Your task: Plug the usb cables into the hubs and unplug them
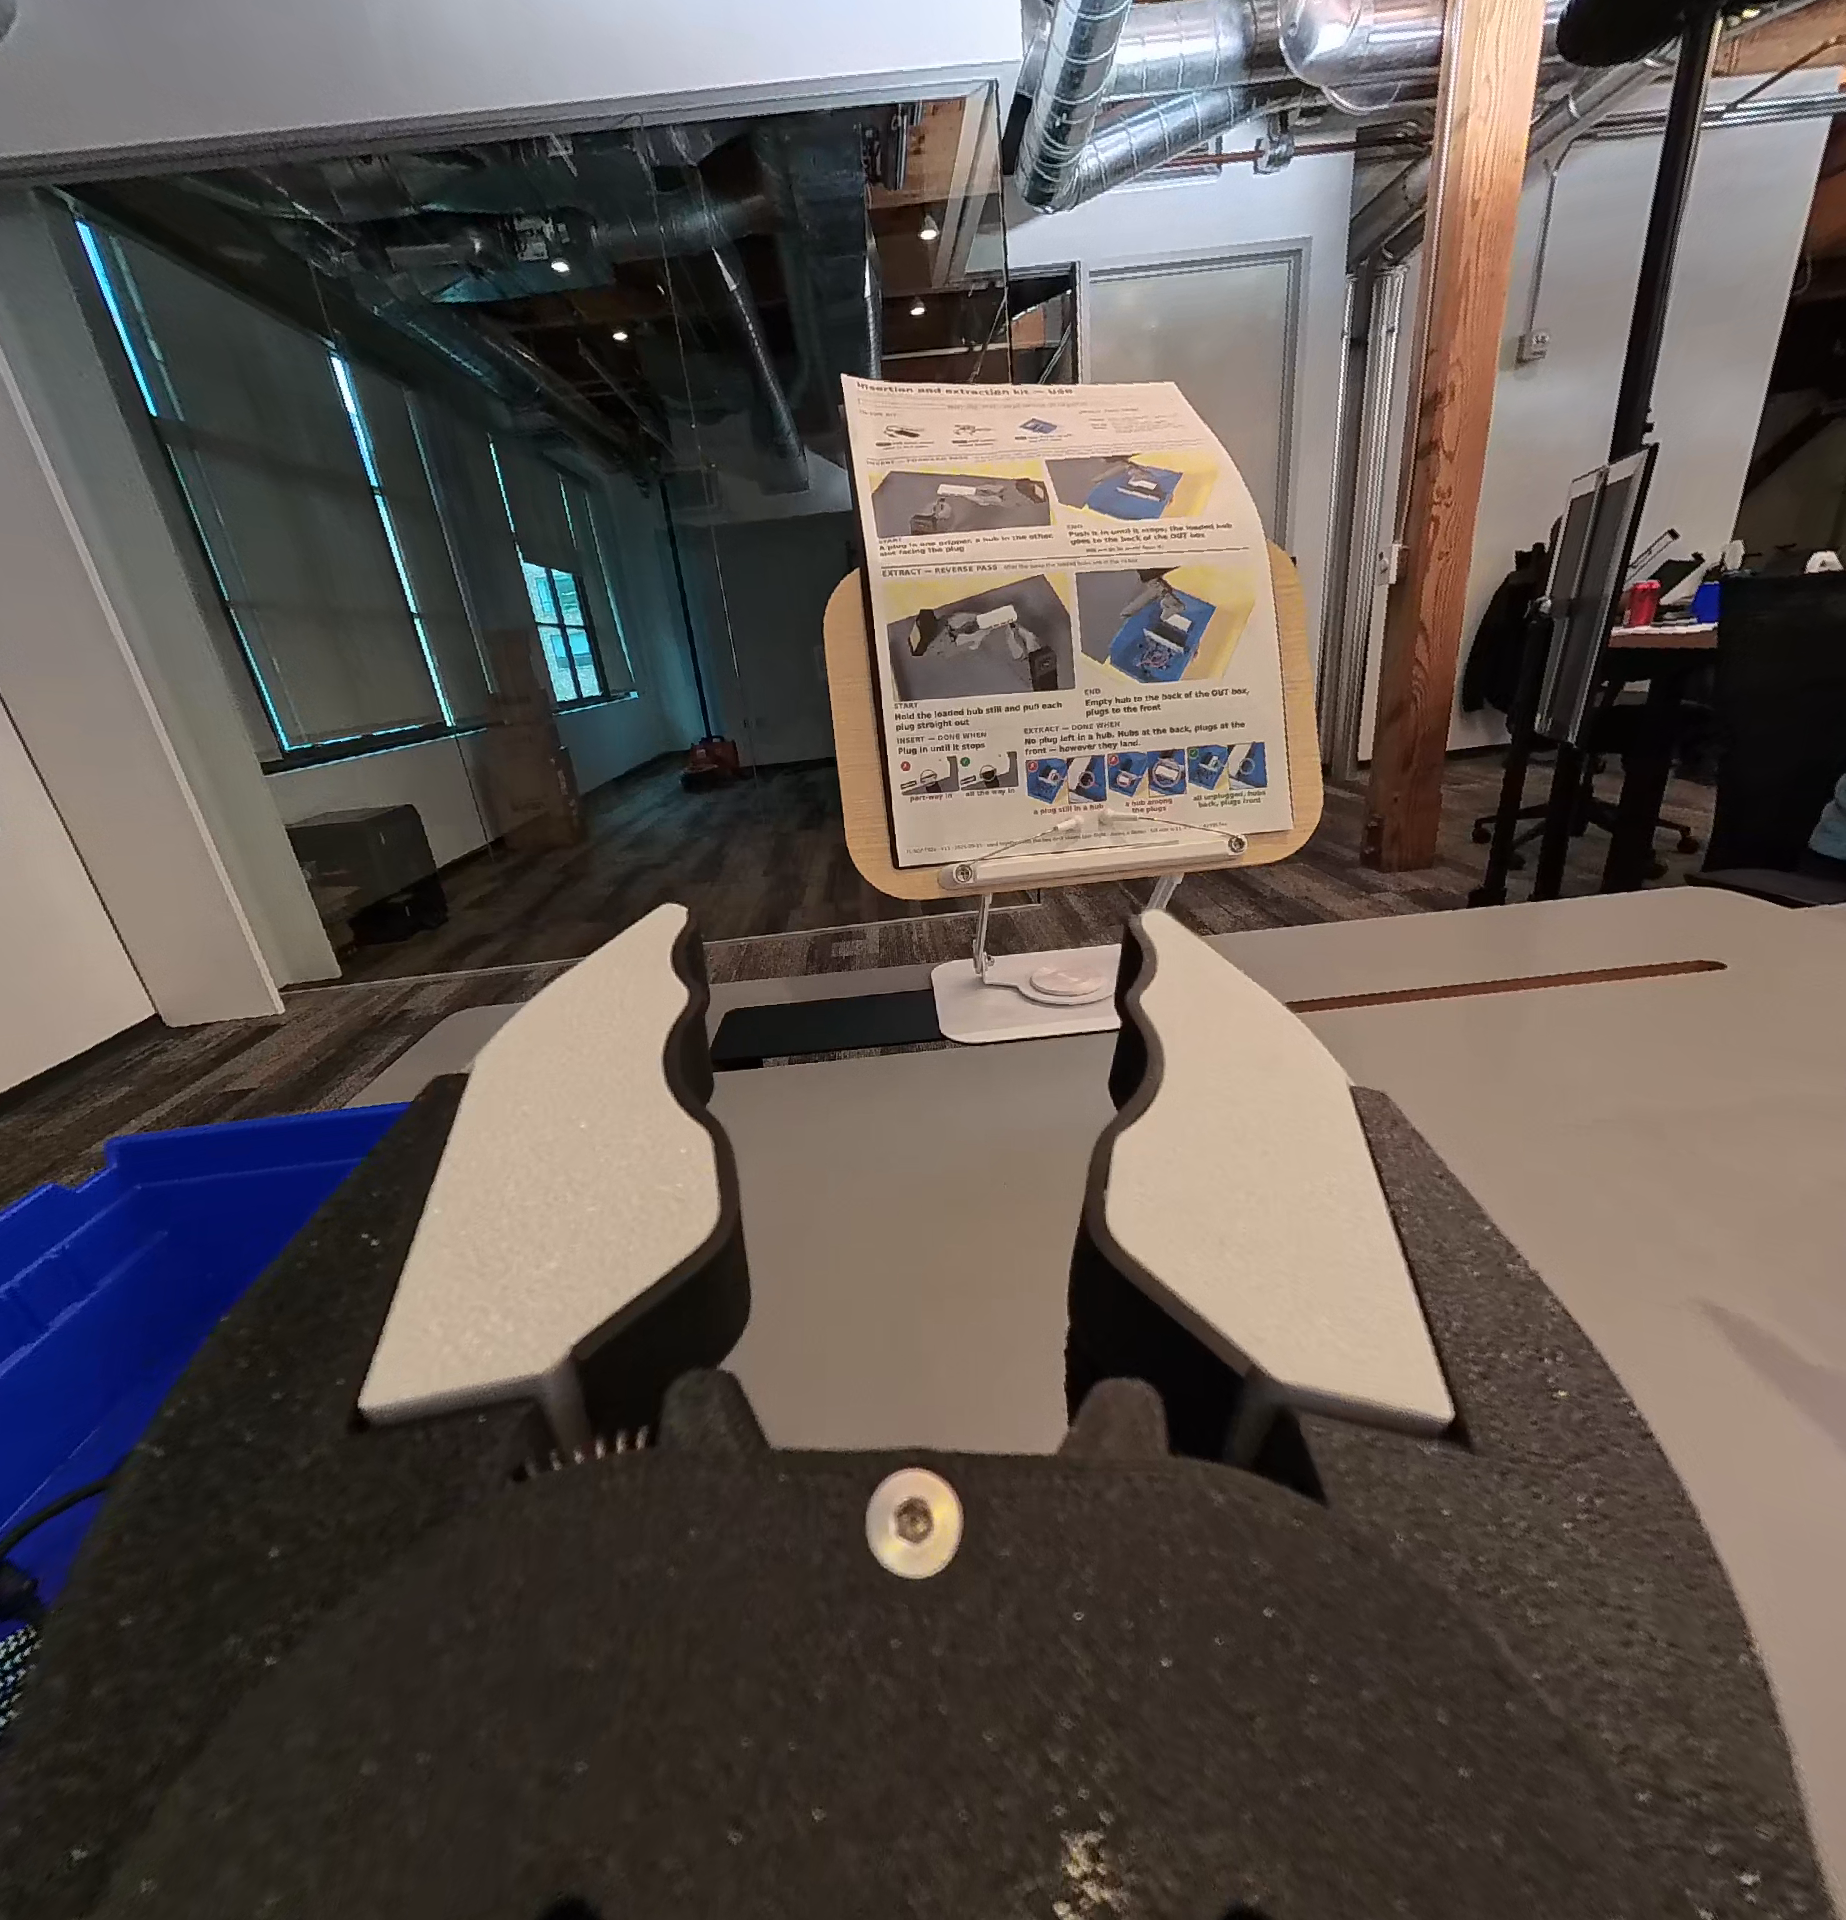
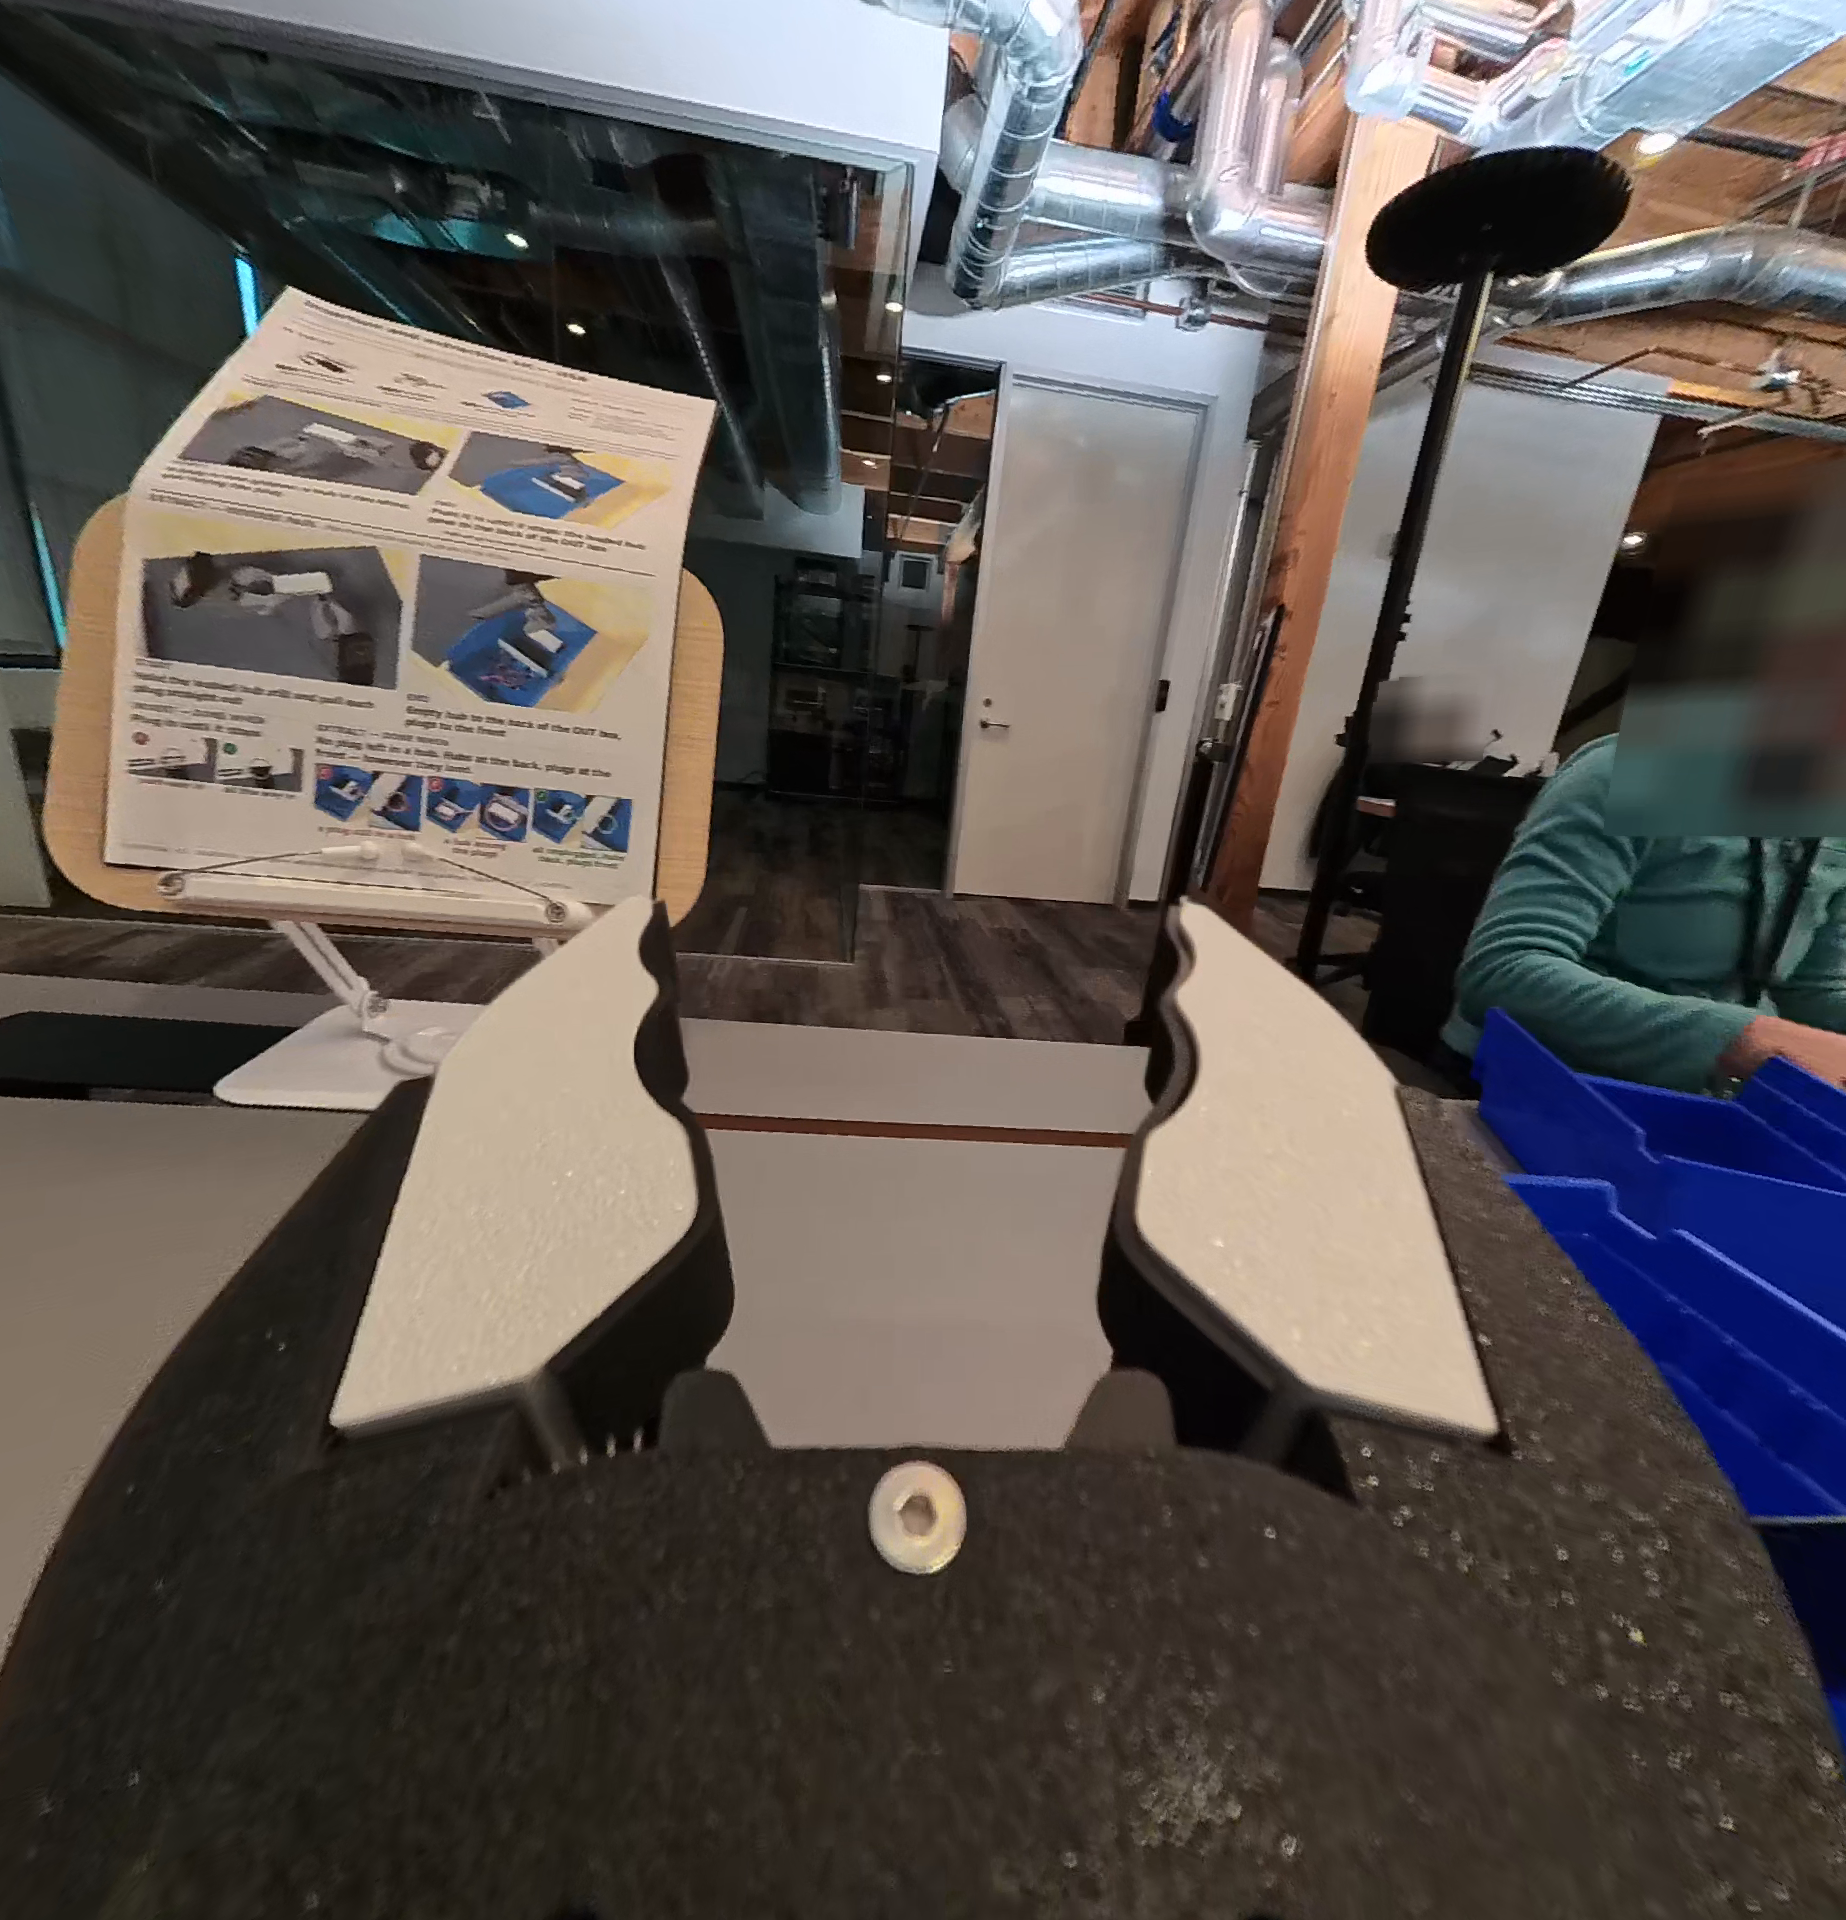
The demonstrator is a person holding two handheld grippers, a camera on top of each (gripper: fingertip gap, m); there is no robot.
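Black foam housing filled the foreground of the left wrist view, and ahead of it the left hand-held gripper (image 1: 914,997) stood wide and empty above the grey counter (image 1: 1521,1143). A blue bin (image 1: 119,1299) sat just to its left, with a dark cable (image 1: 25,1538) trailing along the near edge; whether that was one of the usb cables could not be told. Beyond the fingers (image 1: 576,1143), an instruction sheet (image 1: 1064,613) rested on a stand at the counter's far side.

From the right wrist view, the right hand-held gripper (image 2: 919,987) was likewise spread wide with nothing between its jaws. More blue bins (image 2: 1677,1247) lay just to its right, and a person in a teal sleeve (image 2: 1584,935) sat behind them, one hand at the bins' edge. The same sheet (image 2: 399,623) stood off to the left.

No hub or plug appeared in either view; both presumably lay in the bins, below or beside the cameras' sight. The work looked not yet begun. Doing the opening step well would likely mean tilting each gripper down toward its bin, taking a hub in one and a plug in the other, gripping the plug by its body rather than the cord, and squaring it to the port before pushing.
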